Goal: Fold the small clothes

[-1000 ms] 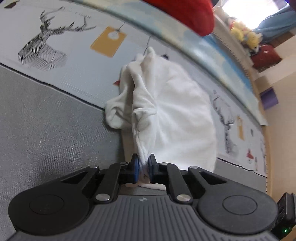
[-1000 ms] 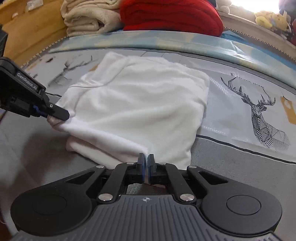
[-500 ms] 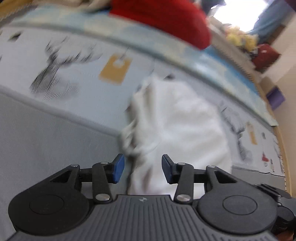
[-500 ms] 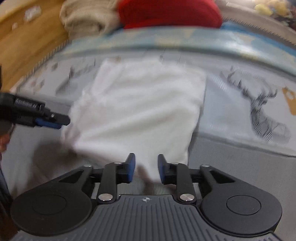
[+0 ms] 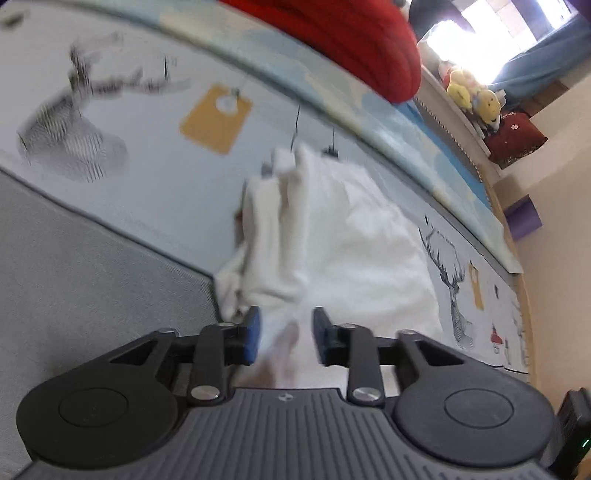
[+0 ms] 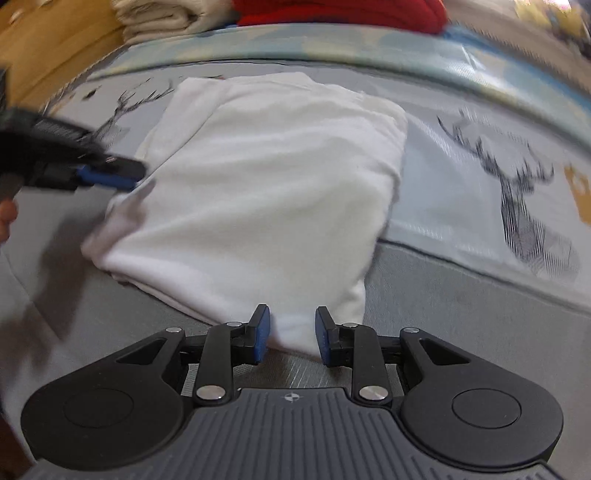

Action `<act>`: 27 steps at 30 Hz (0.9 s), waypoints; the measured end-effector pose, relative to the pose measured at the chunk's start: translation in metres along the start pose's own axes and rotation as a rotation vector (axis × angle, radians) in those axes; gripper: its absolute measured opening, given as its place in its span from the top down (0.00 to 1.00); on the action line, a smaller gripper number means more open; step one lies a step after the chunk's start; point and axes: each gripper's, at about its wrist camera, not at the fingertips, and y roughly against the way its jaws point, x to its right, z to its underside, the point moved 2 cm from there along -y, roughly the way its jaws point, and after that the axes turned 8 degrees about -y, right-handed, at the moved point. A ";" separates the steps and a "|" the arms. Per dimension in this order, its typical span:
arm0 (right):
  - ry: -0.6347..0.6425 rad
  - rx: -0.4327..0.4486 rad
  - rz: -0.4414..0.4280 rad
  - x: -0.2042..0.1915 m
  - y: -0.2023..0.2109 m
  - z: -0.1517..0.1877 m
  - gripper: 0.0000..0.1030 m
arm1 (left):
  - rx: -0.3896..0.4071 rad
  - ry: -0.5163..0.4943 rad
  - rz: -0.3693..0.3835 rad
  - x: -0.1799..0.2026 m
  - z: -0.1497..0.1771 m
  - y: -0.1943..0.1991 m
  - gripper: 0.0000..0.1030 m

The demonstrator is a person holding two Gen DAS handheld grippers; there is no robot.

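Jaws spread on both the left gripper (image 5: 284,339) and right gripper (image 6: 291,334), the cloth (image 6: 266,192) lies loose near the mat's (image 6: 461,192) front edge, so dragging either finger could undo the fold.

Bed surface: grey fabric (image 6: 461,314) in front, pale sheet with deer prints (image 6: 517,192) and an orange tag print (image 5: 216,118) behind it. Red blanket (image 5: 351,48) and a folded beige blanket (image 6: 159,18) stacked at the far edge. Ledge beyond holds yellow plush toys (image 5: 472,98) and a dark red cushion (image 5: 515,134). Bright window (image 5: 491,33) with blue curtain (image 5: 546,59), blown out. Beige wall (image 5: 557,258), wooden panel (image 6: 48,48) at left.
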 end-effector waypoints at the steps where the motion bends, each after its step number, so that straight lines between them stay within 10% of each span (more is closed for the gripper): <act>1: -0.026 0.005 -0.007 0.004 0.004 -0.004 0.70 | 0.023 -0.016 -0.008 0.004 -0.005 0.007 0.47; 6: -0.125 0.196 0.009 0.018 0.024 -0.027 0.55 | 0.095 -0.060 0.037 0.045 -0.046 0.008 0.15; 15: -0.296 0.249 0.043 0.032 -0.012 -0.039 0.40 | -0.048 -0.009 -0.020 0.033 -0.058 -0.084 0.21; 20: -0.344 0.117 0.112 0.051 -0.026 -0.033 0.31 | -0.019 0.026 -0.023 0.023 -0.059 -0.049 0.17; 27: -0.356 0.241 0.110 0.043 0.024 -0.039 0.30 | -0.034 -0.097 -0.225 0.057 -0.001 0.047 0.06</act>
